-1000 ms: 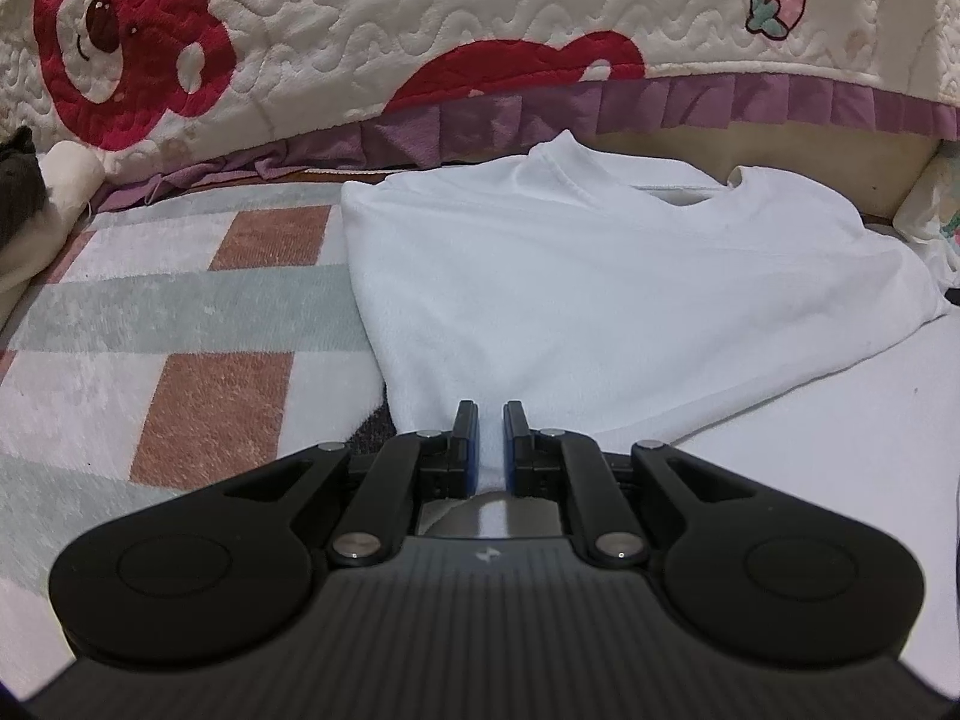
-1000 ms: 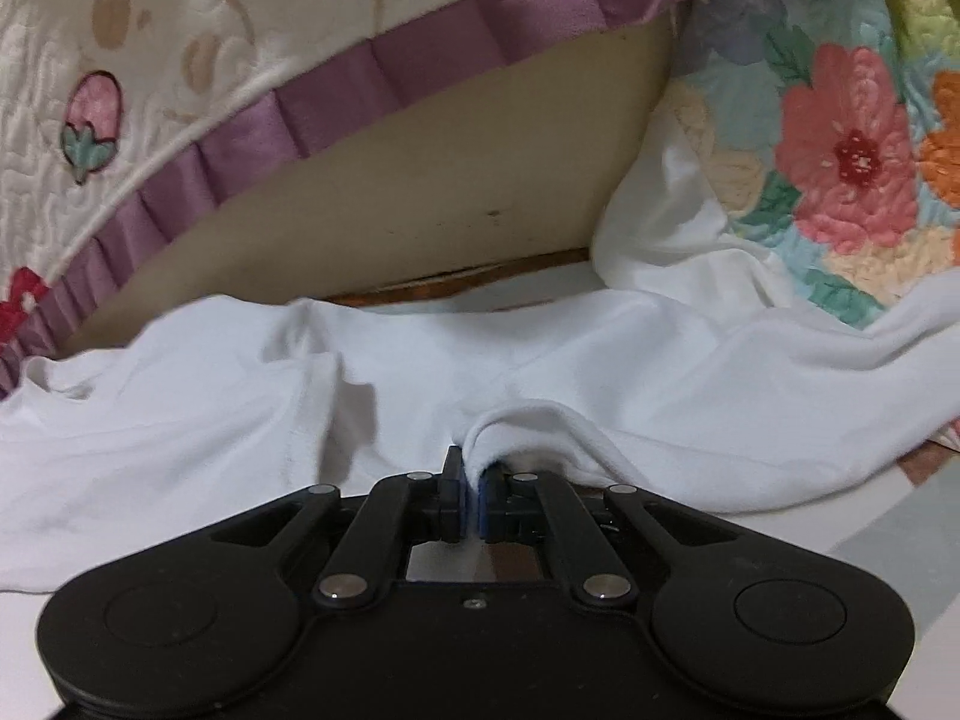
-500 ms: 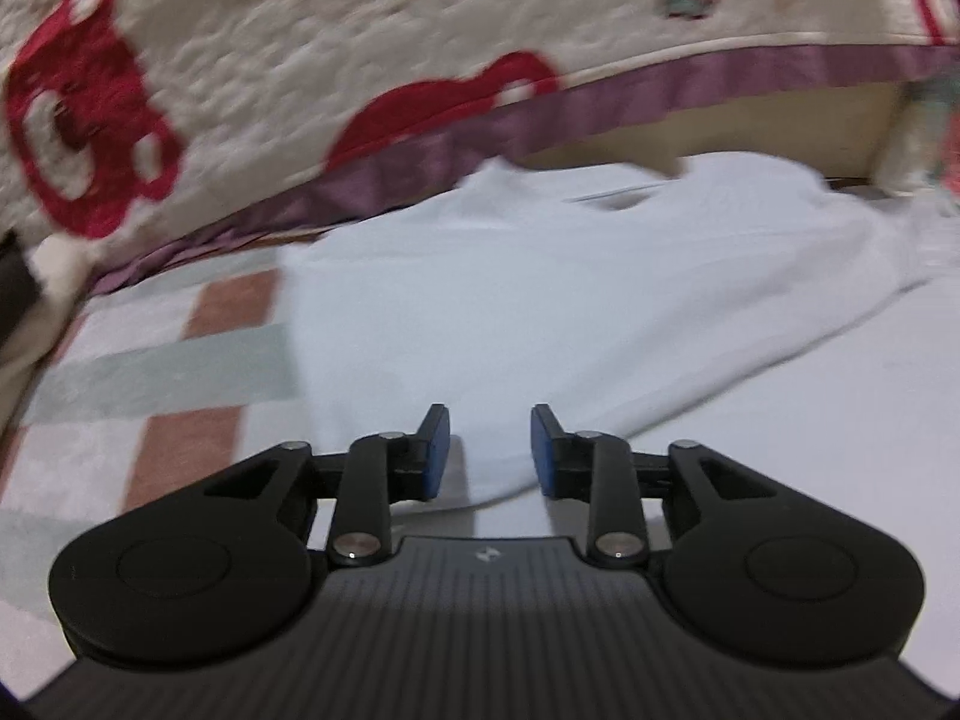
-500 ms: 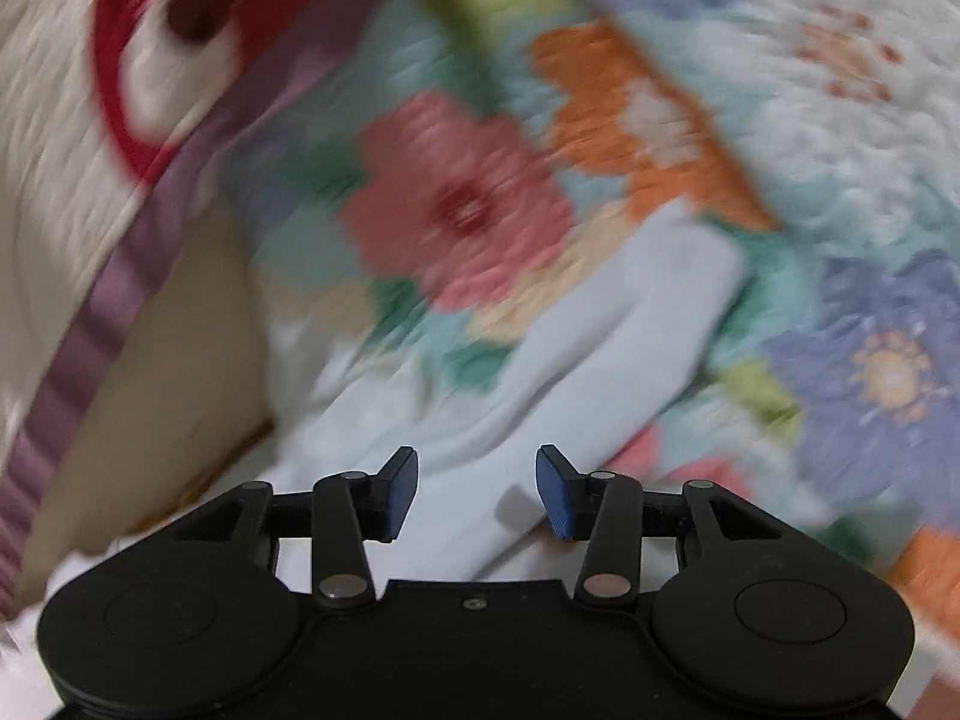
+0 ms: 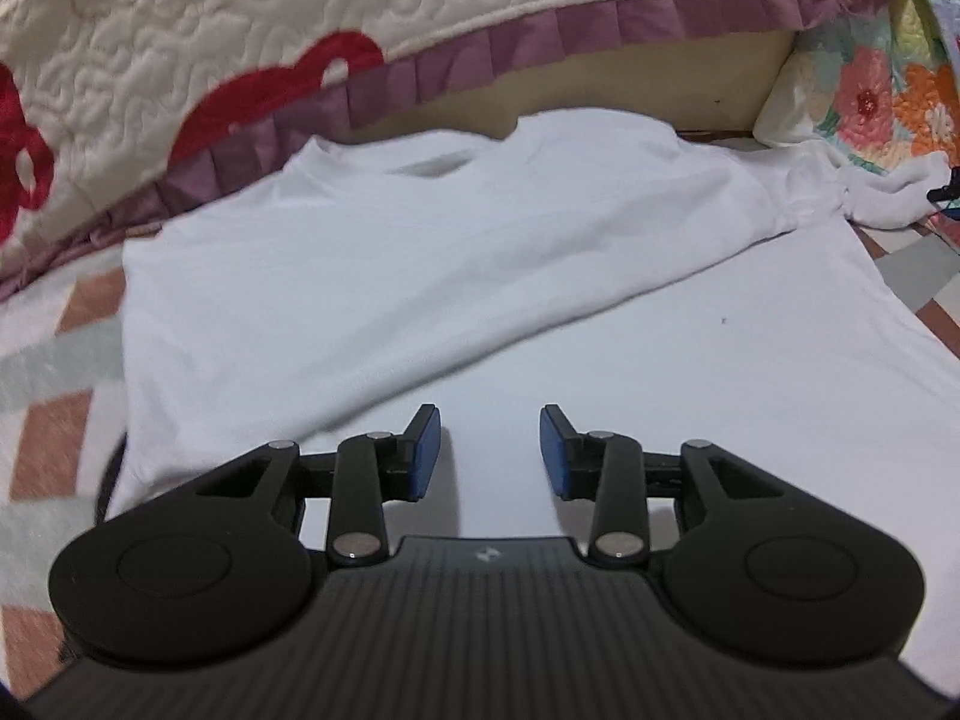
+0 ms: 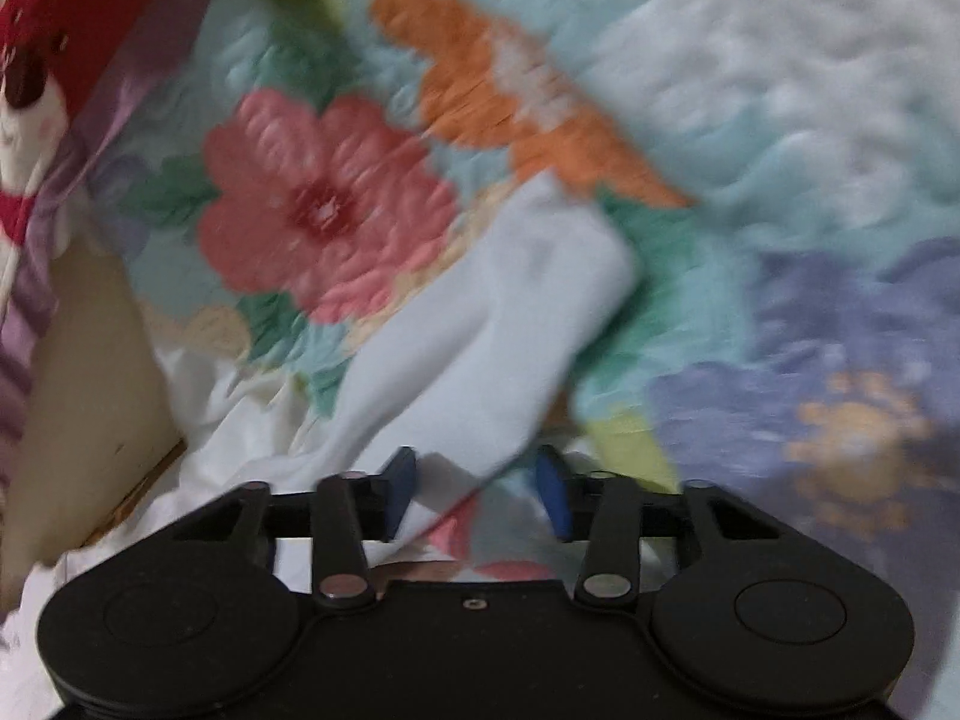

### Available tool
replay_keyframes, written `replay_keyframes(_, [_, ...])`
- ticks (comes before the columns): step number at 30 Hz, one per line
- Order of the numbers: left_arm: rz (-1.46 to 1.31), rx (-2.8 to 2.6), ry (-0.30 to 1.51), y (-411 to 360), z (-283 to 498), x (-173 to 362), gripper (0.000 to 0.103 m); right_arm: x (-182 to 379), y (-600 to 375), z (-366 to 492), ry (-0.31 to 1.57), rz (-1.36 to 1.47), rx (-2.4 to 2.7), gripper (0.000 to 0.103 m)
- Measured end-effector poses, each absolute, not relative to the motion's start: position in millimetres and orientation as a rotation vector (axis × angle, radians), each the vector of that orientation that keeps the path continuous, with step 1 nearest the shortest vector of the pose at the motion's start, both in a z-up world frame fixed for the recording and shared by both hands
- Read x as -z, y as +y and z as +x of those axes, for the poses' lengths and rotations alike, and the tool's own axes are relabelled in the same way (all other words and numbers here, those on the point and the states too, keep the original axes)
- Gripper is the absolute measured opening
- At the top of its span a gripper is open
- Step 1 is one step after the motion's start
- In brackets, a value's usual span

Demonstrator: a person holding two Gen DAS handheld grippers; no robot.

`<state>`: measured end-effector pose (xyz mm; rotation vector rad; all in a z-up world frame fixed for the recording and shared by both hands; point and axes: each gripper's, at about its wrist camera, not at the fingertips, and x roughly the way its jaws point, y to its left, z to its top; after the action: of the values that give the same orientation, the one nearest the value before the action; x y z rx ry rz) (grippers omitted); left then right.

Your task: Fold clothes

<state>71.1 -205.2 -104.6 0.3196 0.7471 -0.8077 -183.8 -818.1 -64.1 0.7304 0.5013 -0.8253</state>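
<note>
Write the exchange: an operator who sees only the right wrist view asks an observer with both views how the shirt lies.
Operator: I see only a blurred white sleeve against a floral quilt. Where is the rest?
Observer: The shirt lies spread on a checked mat, collar toward a purple frill.
Operator: Is the left gripper holding it?
Observer: No. The left gripper is over the shirt's near part, jaws open and empty.
</note>
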Motion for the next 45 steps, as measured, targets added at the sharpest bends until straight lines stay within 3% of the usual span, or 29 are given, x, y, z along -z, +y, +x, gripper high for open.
replay_keyframes(2, [0.322, 0.797, 0.74, -205, 72, 103, 0.036, 58, -819, -177, 0.496, 0.707, 0.833, 0.005])
replay_keyframes(11, [0.327, 0.795, 0.694, -204, 71, 84, 0.036, -22, -820, -168, 0.454, 0.453, 0.918, 0.003])
replay_keyframes(19, [0.287, 0.775, 0.72, -201, 77, 71, 0.037, -38, -794, -138, 0.471, 0.325, 0.879, 0.004])
replay_keyframes(27, [0.094, 0.826, 0.717, -181, 83, 60, 0.042, -34, -673, -61, 0.515, 0.178, 0.427, 0.004])
replay_keyframes(33, [0.058, 0.812, 0.672, -177, 82, 43, 0.047, -71, -558, 15, 0.426, 0.138, 0.086, 0.005])
replay_keyframes(36, [0.053, 0.802, 0.686, -172, 83, 45, 0.047, -80, -505, 44, 0.435, 0.078, -0.02, 0.01])
replay_keyframes(37, [0.053, 0.799, 0.694, -171, 84, 47, 0.047, -80, -489, 51, 0.446, 0.062, -0.051, 0.017])
replay_keyframes(39, [0.053, 0.785, 0.719, -167, 86, 52, 0.047, -71, -465, 55, 0.463, 0.014, -0.103, 0.042])
replay_keyframes(41, [0.045, 0.775, 0.739, -164, 88, 57, 0.047, -57, -458, 43, 0.472, -0.008, -0.109, 0.051])
replay_keyframes(45, [-0.012, 0.758, 0.772, -167, 92, 71, 0.055, -10, -467, 7, 0.58, -0.132, 0.013, 0.057])
